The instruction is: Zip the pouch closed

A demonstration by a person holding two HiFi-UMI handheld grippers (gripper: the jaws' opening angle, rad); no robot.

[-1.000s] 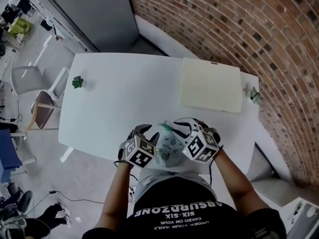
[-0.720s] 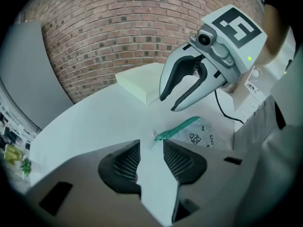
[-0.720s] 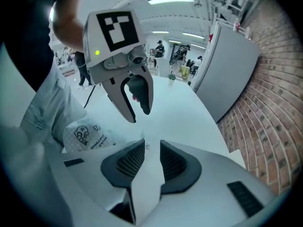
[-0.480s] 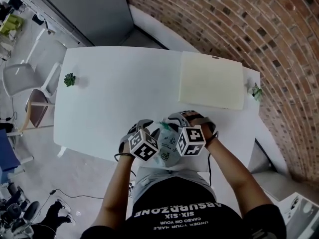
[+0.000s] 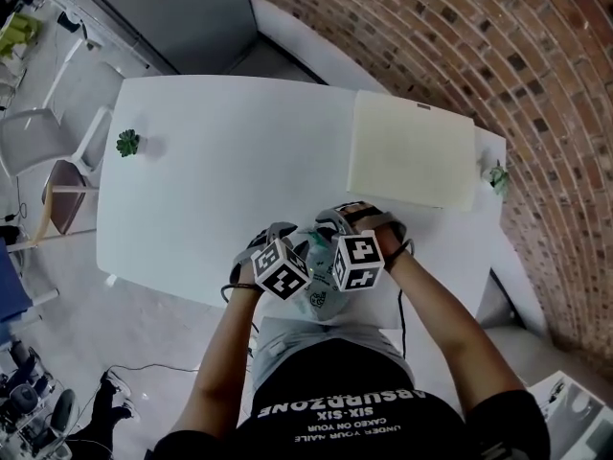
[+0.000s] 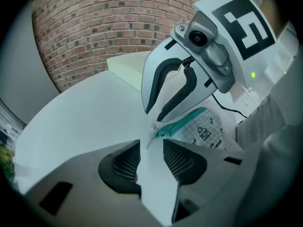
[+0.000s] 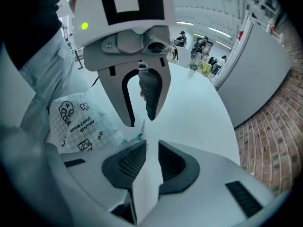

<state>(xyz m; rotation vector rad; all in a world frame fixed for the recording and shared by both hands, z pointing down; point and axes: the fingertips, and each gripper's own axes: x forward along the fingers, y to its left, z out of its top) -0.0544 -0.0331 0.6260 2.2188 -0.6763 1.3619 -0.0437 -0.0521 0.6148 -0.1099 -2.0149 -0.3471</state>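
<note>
Marker cubes hide most of the pouch in the head view.

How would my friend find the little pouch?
Look at the big white table. At its near edge, between the left gripper and right gripper, is the pouch. It alone has a checked pattern, black doodles and a teal zip.

Prob. open-plan office: brick wall, white table.

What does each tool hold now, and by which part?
Nothing. The left tool and the right tool both stand open; the pouch has its zipper pull just at the left jaws' mouth, ungripped.
</note>
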